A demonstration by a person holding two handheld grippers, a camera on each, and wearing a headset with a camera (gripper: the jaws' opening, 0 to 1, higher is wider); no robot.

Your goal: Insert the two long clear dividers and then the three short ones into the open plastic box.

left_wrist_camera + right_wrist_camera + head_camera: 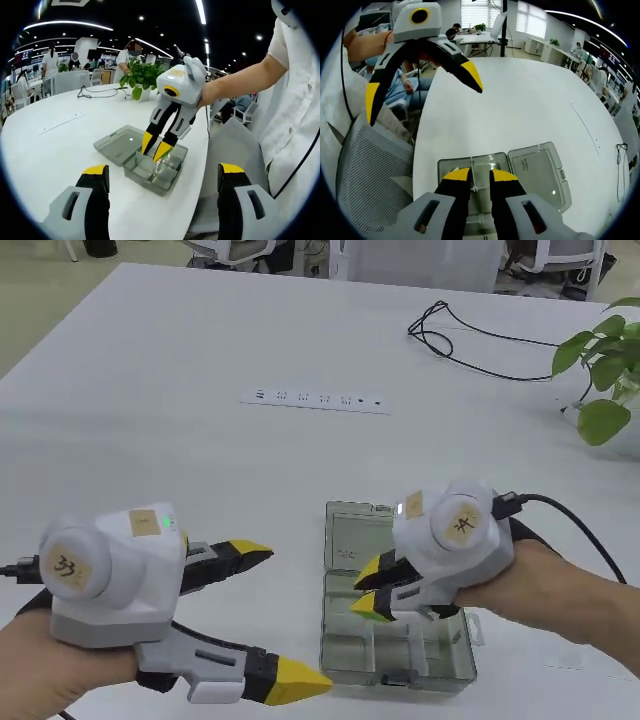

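The clear plastic box (400,668) lies near the table's front edge with its lid (350,530) folded open behind it. Clear partitions divide its inside. My right gripper (371,587) points down into the box (451,165). Its jaws stand a narrow gap apart on either side of a thin clear divider (472,167) standing upright in the box. From the left gripper view, the right gripper (154,150) hovers with its tips just over the box (150,181). My left gripper (275,615) is held left of the box, wide open with nothing in it, as the right gripper view (422,90) also shows.
A white power strip (315,398) lies mid-table, with a looped black cable (450,335) far right. A potted plant (605,370) stands at the right edge. A mesh chair (370,165) sits beside the table.
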